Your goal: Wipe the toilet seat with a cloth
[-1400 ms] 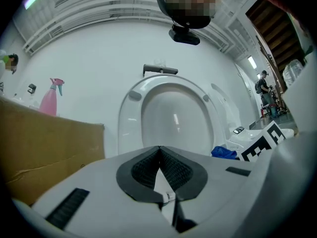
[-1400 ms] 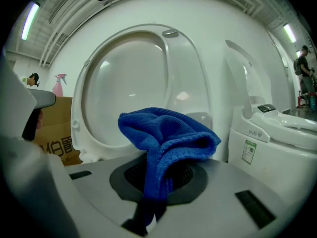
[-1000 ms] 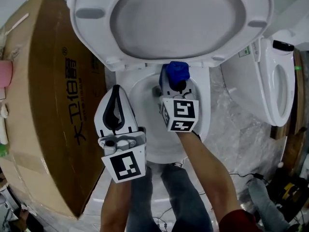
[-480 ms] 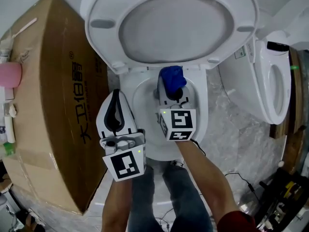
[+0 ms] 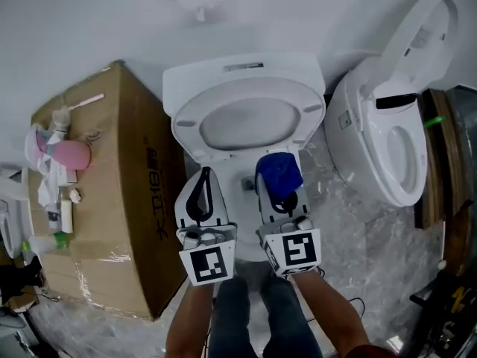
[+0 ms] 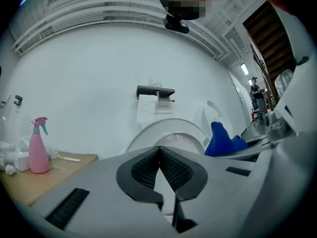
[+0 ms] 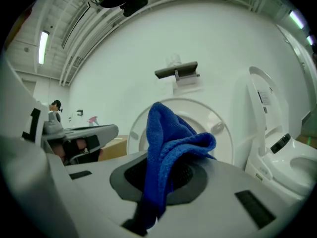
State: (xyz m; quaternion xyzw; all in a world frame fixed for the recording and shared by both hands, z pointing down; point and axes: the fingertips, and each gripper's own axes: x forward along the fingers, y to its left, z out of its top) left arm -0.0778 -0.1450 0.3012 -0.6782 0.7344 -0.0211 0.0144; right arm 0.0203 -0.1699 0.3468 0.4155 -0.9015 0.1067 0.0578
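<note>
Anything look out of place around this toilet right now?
Nothing spilled or broken. A second toilet stands close on the right, a cluttered cardboard box on the left; the blue cloth is bunched in the right gripper.

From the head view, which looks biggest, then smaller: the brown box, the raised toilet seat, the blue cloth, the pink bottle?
1. brown box
2. raised toilet seat
3. blue cloth and pink bottle: about alike, too close to rank.
</note>
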